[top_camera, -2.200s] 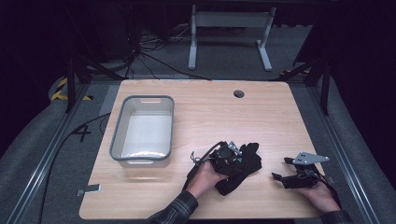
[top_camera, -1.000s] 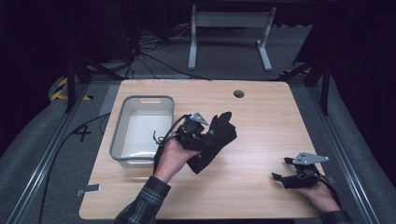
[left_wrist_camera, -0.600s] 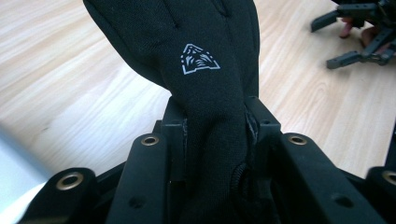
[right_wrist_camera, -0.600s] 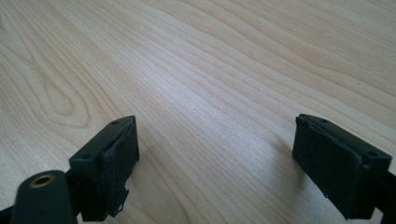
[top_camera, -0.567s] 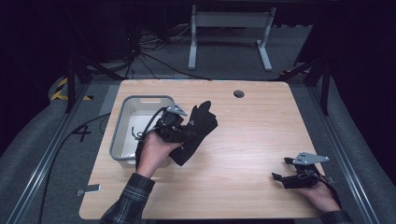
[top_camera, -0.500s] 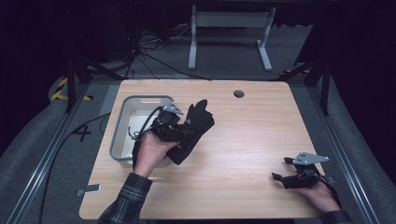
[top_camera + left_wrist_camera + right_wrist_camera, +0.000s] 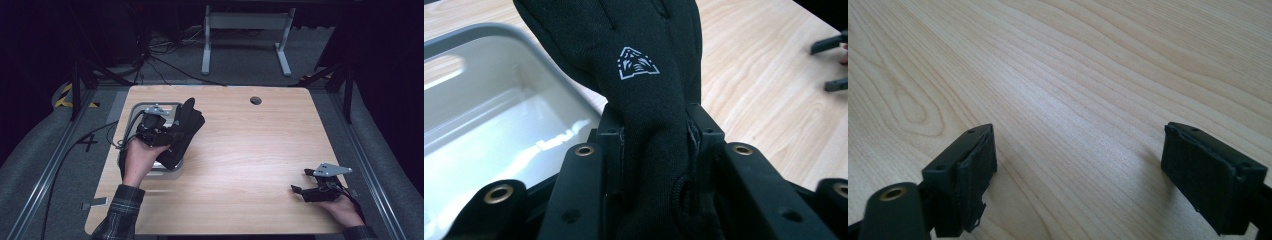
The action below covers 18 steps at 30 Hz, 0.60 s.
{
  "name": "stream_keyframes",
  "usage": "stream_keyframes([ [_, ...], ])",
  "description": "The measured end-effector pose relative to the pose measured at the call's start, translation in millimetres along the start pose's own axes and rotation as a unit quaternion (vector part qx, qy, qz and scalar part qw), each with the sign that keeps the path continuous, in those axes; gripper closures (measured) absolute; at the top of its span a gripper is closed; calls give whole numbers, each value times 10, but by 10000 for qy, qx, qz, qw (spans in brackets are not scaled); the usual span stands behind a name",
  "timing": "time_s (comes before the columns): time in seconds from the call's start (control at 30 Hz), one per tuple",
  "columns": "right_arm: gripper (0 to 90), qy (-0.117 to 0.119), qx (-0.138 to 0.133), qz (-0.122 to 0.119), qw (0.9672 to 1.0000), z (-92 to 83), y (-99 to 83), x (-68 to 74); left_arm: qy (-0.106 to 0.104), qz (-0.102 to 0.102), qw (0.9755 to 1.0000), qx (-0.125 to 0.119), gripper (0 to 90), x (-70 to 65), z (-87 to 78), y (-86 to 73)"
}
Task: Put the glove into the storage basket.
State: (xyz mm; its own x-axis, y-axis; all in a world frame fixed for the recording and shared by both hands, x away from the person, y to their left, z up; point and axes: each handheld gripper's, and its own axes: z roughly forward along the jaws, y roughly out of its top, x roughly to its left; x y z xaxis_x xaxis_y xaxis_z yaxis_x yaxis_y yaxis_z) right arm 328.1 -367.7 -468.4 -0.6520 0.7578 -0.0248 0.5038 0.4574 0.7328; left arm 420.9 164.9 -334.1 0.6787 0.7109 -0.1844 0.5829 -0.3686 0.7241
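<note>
A black glove (image 7: 182, 131) with a small white emblem (image 7: 638, 63) is pinched between the jaws of my left gripper (image 7: 159, 131), which is shut on it. The glove hangs over the right rim of a grey plastic bin (image 7: 131, 122) at the table's left; its fingers point away from me. In the left gripper view the glove (image 7: 644, 90) rises between the jaws, with the bin's pale inside (image 7: 489, 125) to its left. My right gripper (image 7: 306, 183) rests low at the table's front right, open, its jaws (image 7: 1078, 175) wide apart over bare wood.
The wooden table (image 7: 260, 150) has a round cable hole (image 7: 255, 100) near its far edge. A small grey tag (image 7: 95, 203) lies at the front left corner. A cable (image 7: 85, 145) trails off the left side. A metal stand (image 7: 245, 30) is on the floor beyond.
My left gripper has carried the glove from the table's middle front leftward and away, to above the bin's right rim. The right gripper has stayed put.
</note>
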Motion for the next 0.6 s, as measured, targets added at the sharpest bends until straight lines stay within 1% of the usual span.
stream_keyframes([
  [0.03, 150, -2, -3, 3, 10000, 1, 0, 0, 58, -50, 10000, 5, 672, 58, -15, -30],
  [0.1, 150, -1, 1, 2, 10000, 0, 0, 0, 134, -133, 9998, 0, 672, 121, -19, -68],
  [0.13, 149, 0, 0, 0, 10000, 0, 0, 0, 134, -133, 9998, 0, 672, 121, -19, -68],
  [0.17, 149, -2, -3, 2, 10000, 1, 0, 1, 180, -219, 9996, 14, 671, 190, -12, -108],
  [0.2, 149, -2, -3, 2, 10000, 1, 0, 1, 180, -219, 9996, 14, 671, 190, -12, -108],
  [0.27, 149, -1, -2, 2, 10000, 0, 0, 1, 265, -342, 9991, 34, 671, 295, 14, -159],
  [0.4, 150, -1, -3, 2, 10000, 1, 0, 0, 326, -504, 9981, 109, 670, 434, 64, -212],
  [0.5, 149, -1, -3, 4, 10000, 0, 0, 1, 386, -583, 9974, 202, 668, 514, 126, -247],
  [0.6, 149, -1, -3, 1, 10000, 0, 0, 0, 392, -592, 9971, 277, 666, 573, 205, -294],
])
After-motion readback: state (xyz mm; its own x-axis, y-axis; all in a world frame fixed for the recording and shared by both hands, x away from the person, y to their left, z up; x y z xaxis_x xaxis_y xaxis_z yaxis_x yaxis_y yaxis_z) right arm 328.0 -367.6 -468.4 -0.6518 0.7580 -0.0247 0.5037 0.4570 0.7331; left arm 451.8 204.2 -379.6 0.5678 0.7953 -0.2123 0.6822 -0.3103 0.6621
